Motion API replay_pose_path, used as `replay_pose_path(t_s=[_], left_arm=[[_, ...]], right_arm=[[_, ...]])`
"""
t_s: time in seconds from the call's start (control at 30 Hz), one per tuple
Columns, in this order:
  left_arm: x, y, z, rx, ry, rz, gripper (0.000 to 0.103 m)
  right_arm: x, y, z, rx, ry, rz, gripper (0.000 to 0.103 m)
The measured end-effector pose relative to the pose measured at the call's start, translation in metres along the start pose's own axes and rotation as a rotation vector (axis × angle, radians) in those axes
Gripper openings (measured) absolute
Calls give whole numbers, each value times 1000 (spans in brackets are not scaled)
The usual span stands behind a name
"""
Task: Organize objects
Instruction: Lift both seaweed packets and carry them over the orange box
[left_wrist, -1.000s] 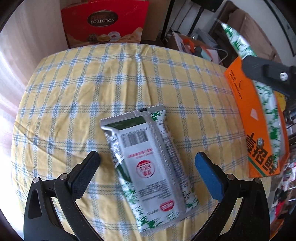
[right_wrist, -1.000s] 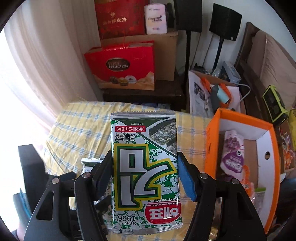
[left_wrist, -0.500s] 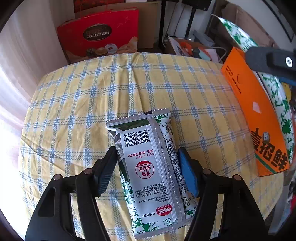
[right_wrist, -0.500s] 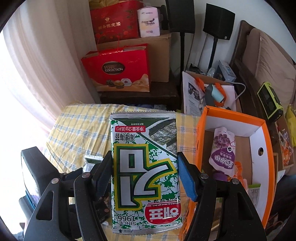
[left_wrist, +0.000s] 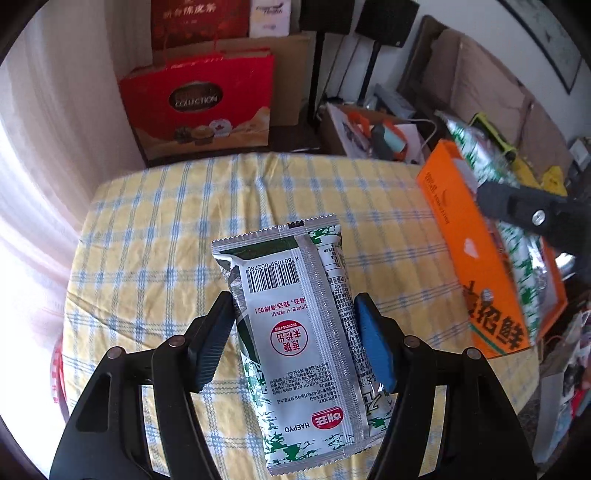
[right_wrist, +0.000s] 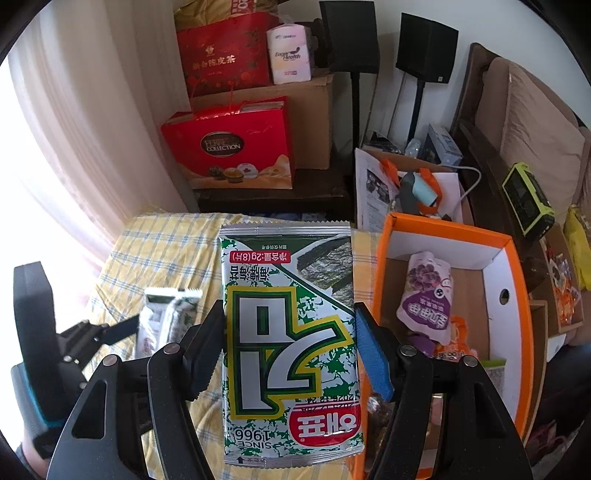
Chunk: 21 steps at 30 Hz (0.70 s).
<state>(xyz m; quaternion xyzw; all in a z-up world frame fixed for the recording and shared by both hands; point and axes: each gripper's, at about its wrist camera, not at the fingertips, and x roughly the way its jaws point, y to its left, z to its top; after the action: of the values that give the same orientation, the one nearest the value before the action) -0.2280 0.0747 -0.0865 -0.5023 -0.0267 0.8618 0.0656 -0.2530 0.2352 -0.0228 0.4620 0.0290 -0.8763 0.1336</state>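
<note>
Both seaweed packets are light, crinkly foil pouches, likely slippery and crushable, so I pinch each across its middle. My left gripper (left_wrist: 293, 339) is clamped on the back-side-up packet (left_wrist: 295, 332) above the checked desk (left_wrist: 155, 236); my right gripper (right_wrist: 288, 347) is clamped on the front-facing packet (right_wrist: 290, 332), beside the orange box (right_wrist: 517, 332), which holds a purple pouch (right_wrist: 424, 291) and other snacks.

Box (right_wrist: 513, 266) right of table (right_wrist: 162, 251), pouch (right_wrist: 424, 291) inside
</note>
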Motion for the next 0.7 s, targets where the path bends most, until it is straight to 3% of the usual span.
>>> replay_pose_path(t_s=[0.33,0.7], left_arm=[[-33,-31,16,43,-42,-12,63],[-44,-77,28,84,-54,-60,63]], right_arm=[[-18,-23,-7,32,-4,-28,68],[-38,-60,-16,67,-12,-67,68]])
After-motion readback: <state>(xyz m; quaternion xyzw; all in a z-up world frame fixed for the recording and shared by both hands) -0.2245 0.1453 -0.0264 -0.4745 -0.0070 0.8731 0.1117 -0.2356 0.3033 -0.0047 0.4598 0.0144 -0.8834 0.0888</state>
